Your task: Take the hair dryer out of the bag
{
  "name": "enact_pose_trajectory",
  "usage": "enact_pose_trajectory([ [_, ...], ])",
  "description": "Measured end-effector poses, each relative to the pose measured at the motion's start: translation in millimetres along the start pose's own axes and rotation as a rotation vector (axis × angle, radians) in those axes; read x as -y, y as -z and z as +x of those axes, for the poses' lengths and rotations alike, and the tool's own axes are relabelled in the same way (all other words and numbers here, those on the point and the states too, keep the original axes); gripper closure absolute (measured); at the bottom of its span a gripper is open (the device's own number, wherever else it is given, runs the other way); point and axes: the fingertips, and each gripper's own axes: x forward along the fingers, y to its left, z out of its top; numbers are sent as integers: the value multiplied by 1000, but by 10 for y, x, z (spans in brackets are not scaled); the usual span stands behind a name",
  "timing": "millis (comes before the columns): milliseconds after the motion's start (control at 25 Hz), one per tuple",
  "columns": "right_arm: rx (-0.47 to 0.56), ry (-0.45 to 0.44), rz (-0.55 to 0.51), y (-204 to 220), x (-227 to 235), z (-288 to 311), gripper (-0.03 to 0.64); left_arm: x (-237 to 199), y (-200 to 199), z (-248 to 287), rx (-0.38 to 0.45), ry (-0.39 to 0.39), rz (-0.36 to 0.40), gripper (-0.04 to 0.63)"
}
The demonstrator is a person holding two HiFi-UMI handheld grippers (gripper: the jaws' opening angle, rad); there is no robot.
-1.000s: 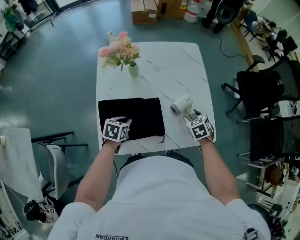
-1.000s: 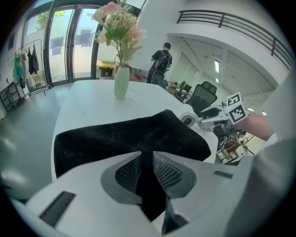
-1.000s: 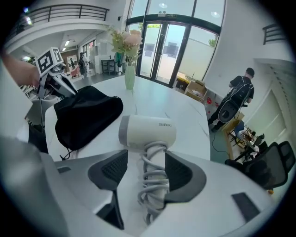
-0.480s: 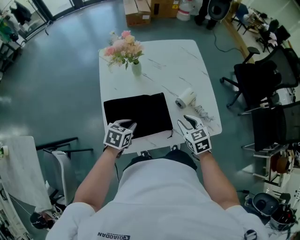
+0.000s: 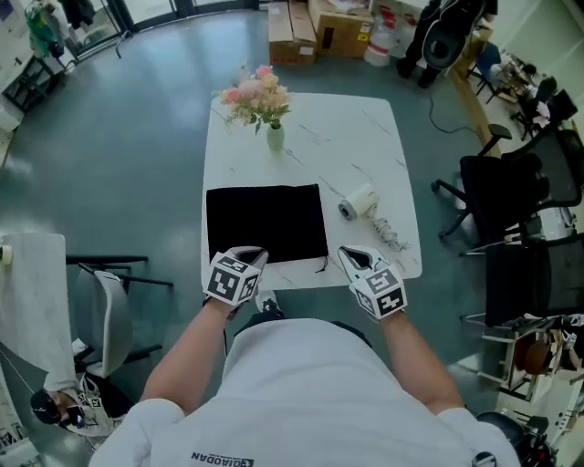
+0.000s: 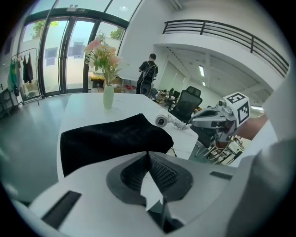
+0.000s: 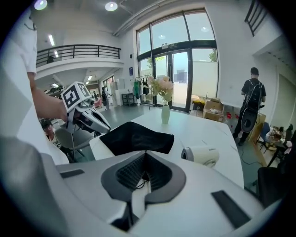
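A flat black bag [image 5: 266, 223] lies on the white table [image 5: 365, 137]. To its right, outside the bag, rests the white hair dryer [image 5: 359, 202] with its coiled cord [image 5: 389, 233]. My left gripper [image 5: 254, 258] hovers at the table's near edge, just short of the bag; its jaws are closing with nothing between them. My right gripper [image 5: 351, 256] is shut and empty, near the front edge and apart from the dryer. The left gripper view shows its tips [image 6: 148, 155] meeting above the bag [image 6: 111, 139]. The right gripper view shows shut tips [image 7: 145, 155] before the dryer [image 7: 201, 155].
A vase of pink flowers [image 5: 274, 137] stands at the table's far side. Black office chairs [image 5: 506, 182] crowd the right, a white chair [image 5: 109, 310] stands at the left, and cardboard boxes [image 5: 315, 27] sit beyond the table. A person with a backpack [image 7: 252, 109] stands far off.
Both grippers drew back from the bag and dryer to the table's near edge and rose. The right jaws went from wide open to shut; the left jaws narrowed.
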Motion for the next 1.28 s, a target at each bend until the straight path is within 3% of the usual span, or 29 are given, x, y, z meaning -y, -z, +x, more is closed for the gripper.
enact_pose_trajectory([
  [440,57,-123,46,595,-196,-853,600,1209,452,-76,88,-70,-86,578],
  [680,100,-156,18,834,-364,-1193,600,1705,638,-176,164,-100,-115,578],
  [880,151,-129,64,852,-414,-1392,600,1933,766,-357,173,-117,-94,578],
  [1080,171,-181,68,846,-634,-1561,600,2034,808,-580,188,-127,-68,578],
  [1280,164,-199,68,772,-867,-1575,601,1948,752,-708,217,-86,-76,578],
])
